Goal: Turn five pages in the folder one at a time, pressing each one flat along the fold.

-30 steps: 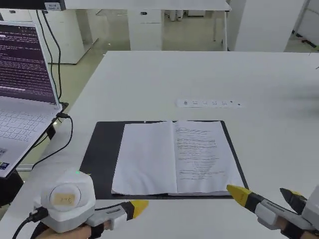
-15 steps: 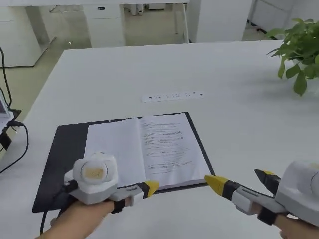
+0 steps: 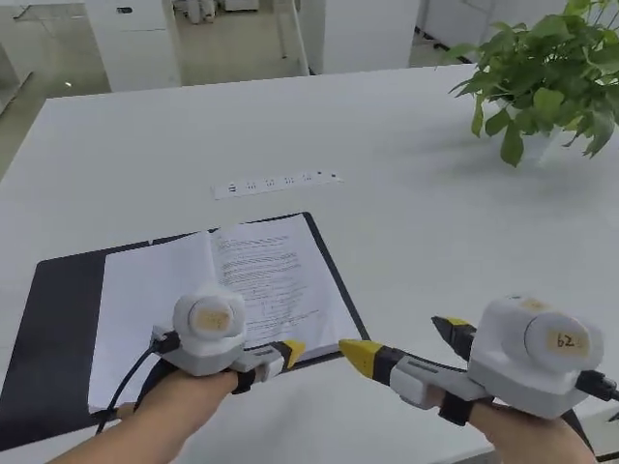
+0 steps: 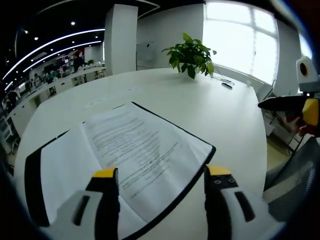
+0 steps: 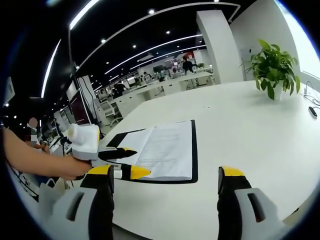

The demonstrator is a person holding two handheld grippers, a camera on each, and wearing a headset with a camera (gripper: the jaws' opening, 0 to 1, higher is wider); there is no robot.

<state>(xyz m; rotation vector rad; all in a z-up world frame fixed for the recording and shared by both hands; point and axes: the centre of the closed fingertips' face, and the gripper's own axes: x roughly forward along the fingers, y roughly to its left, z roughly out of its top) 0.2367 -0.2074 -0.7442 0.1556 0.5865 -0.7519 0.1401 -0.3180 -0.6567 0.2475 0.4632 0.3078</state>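
Both jaw pairs are seen spread wide and empty, the left hand-held gripper (image 4: 162, 172) held at the near edge of the open folder (image 3: 251, 280), the right hand-held gripper (image 5: 167, 172) just beside it over the desk (image 3: 406, 222), power strip (image 3: 276, 182) and plant (image 3: 546, 68) beyond.

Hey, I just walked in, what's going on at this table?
A person holds a yellow-tipped two-jaw gripper in each hand at a white workbench. A black folder lies open and flat on it, with a printed white page on its right side. The left gripper, jaws open, is at the folder's near edge over that page. The right gripper, also open, is just off the folder's corner. Neither grips a page.
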